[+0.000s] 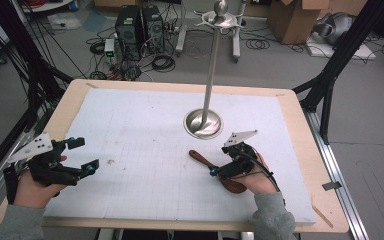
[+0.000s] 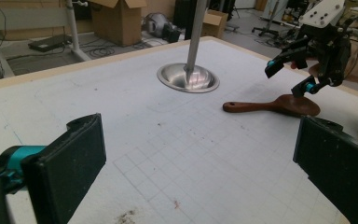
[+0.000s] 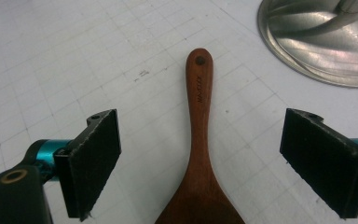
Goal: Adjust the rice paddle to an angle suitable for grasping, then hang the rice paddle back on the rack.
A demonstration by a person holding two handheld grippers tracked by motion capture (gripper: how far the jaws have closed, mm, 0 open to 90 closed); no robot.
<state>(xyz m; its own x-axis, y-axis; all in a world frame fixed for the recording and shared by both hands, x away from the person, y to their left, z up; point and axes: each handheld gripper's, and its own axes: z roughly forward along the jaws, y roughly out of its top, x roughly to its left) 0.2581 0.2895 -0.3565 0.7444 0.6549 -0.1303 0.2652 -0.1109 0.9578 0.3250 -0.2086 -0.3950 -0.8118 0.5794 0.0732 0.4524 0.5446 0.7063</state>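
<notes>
High view showed the left gripper at the counter's left edge, held in a hand above the white gridded mat, its jaws standing wide apart with nothing between them; in the left gripper view the same black pads framed bare mat; further right a wooden spoon lay flat on the mat, its handle pointing toward the upper left and its broad end partly hidden under the right gripper; just beyond the handle's tip stood a round metal base carrying an upright metal pole; the right gripper hovered over the spoon's broad end, held by a hand in a grey sleeve; in the right gripper view its jaws stood wide open on either side of the spoon, the pads well clear of the wood and touching nothing; the spoon rested on the mat alone, its handle hole toward the metal base.
</notes>
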